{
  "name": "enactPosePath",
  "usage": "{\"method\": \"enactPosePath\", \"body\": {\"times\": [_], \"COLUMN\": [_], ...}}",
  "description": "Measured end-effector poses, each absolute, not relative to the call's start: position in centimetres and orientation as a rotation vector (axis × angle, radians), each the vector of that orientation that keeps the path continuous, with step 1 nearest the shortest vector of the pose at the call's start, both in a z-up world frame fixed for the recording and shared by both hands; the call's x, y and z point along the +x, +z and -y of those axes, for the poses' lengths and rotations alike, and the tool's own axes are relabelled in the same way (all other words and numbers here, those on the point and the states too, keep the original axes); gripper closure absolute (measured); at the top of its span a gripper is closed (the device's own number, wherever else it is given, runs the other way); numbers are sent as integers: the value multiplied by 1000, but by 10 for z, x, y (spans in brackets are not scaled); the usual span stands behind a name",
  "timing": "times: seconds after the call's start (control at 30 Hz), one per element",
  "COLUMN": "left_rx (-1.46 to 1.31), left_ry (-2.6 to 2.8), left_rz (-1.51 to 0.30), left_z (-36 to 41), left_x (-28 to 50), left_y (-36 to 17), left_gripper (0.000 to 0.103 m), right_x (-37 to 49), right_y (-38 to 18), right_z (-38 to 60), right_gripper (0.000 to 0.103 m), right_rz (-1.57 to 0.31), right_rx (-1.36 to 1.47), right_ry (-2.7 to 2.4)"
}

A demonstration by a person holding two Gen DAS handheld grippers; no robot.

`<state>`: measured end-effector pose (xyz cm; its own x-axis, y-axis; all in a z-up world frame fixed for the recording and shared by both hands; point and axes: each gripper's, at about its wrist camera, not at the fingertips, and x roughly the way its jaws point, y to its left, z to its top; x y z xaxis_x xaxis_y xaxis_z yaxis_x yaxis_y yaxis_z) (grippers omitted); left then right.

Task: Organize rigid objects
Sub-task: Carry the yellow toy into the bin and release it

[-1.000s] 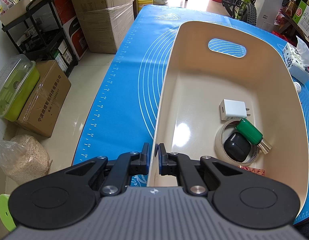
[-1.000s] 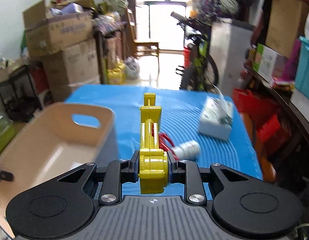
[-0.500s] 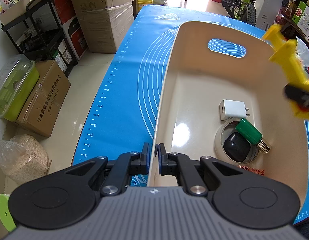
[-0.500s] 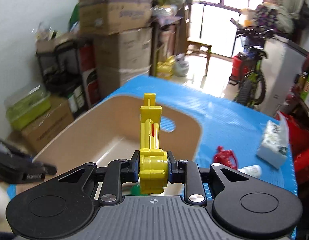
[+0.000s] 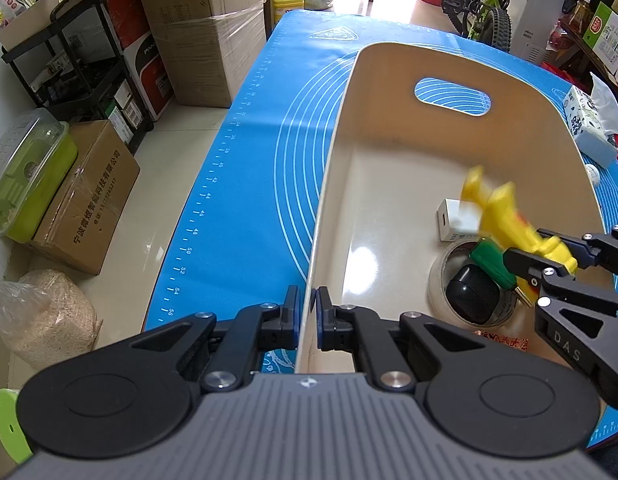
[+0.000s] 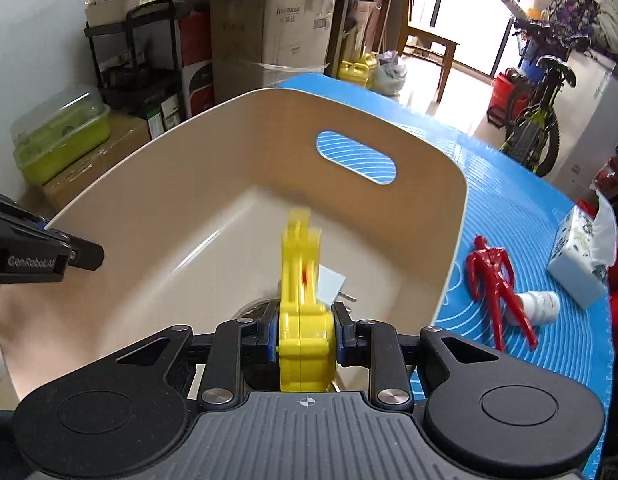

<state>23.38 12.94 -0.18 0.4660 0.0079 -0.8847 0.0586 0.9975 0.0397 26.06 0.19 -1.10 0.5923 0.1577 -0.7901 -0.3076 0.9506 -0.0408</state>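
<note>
My left gripper (image 5: 307,314) is shut on the near rim of the beige bin (image 5: 389,184), one finger inside and one outside. My right gripper (image 6: 305,334) is shut on a yellow toy (image 6: 303,280) and holds it over the inside of the bin (image 6: 213,168); it also shows in the left wrist view (image 5: 505,220), blurred. In the bin lie a white charger (image 5: 455,220), a tape roll (image 5: 441,284) with a black object (image 5: 471,292) in it, and a green object (image 5: 491,262).
On the blue mat (image 6: 549,208) right of the bin lie a red figure (image 6: 495,280), a small white bottle (image 6: 539,306) and a tissue pack (image 6: 581,260). Cardboard boxes (image 5: 205,24), a black rack (image 5: 69,64) and a green container (image 5: 25,172) stand on the floor at the left.
My right gripper has carried the yellow toy from over the mat to over the bin and lowered it towards the inside. My left gripper has stayed on the rim.
</note>
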Motion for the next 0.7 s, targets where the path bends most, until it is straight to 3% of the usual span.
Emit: {"method": "enactPosePath", "body": {"times": [0.17,0.47,0.7], "left_rx": [68,72,72], "left_ry": [-33,-33,-37], "left_rz": [-1081,-1085,-1088], "left_z": [-127,-125,-128], "left_x": [233,234,235], "left_y": [0,-1,-1], "left_gripper": [94,93,93], "right_x": [262,273,305], "right_y": [4,36,13], "right_z": [13,62,113], "right_gripper": [58,51,50], "right_rz": [-858,-746,-791], "right_rx": [-114,-71,-64], "right_ry": [281,174,35]}}
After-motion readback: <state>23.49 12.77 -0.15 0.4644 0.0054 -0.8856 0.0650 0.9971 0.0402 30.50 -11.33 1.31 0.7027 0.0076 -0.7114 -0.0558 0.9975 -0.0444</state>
